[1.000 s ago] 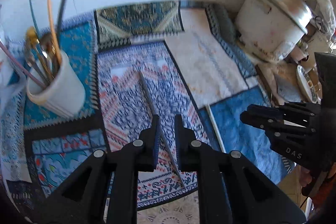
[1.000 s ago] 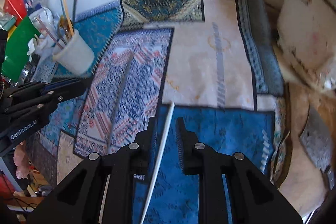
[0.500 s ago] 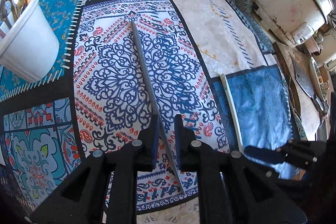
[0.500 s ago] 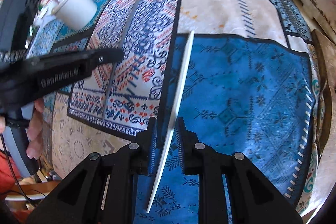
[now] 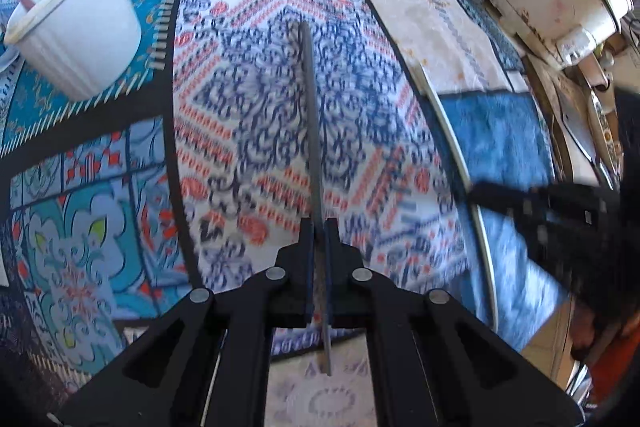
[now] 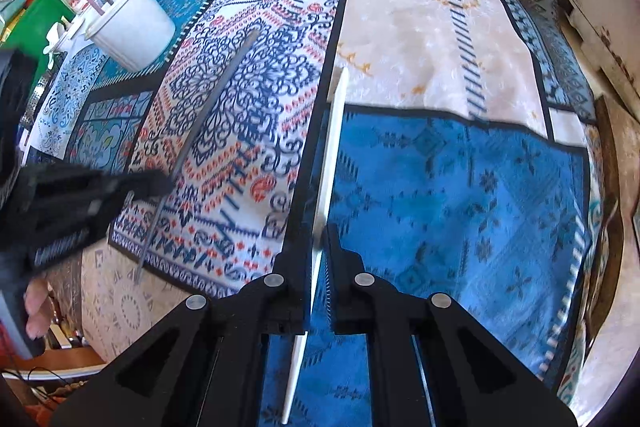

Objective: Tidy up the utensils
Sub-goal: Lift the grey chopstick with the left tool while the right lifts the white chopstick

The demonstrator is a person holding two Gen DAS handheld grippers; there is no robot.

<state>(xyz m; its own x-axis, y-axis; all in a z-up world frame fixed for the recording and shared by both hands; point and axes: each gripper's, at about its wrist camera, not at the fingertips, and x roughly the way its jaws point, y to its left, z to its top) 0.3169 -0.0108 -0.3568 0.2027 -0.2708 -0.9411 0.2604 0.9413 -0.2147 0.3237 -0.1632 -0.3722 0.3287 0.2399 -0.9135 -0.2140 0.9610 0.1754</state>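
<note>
With the left gripper (image 5: 319, 227) clamped on the grey stick (image 5: 310, 99) and the right gripper (image 6: 319, 231) on the white stick (image 6: 334, 131) (both lying on the patterned cloth (image 6: 460, 187)), lift each level toward the white cup (image 6: 132, 27).

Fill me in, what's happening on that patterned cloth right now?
A person is working two handheld grippers at once. The left gripper is shut on a grey chopstick lying on the red-and-blue panel of the patterned cloth. The right gripper is shut on a white chopstick at the blue panel's edge. Both sticks look flat on the cloth. A white cup already holding utensils stands at the far left.
</note>
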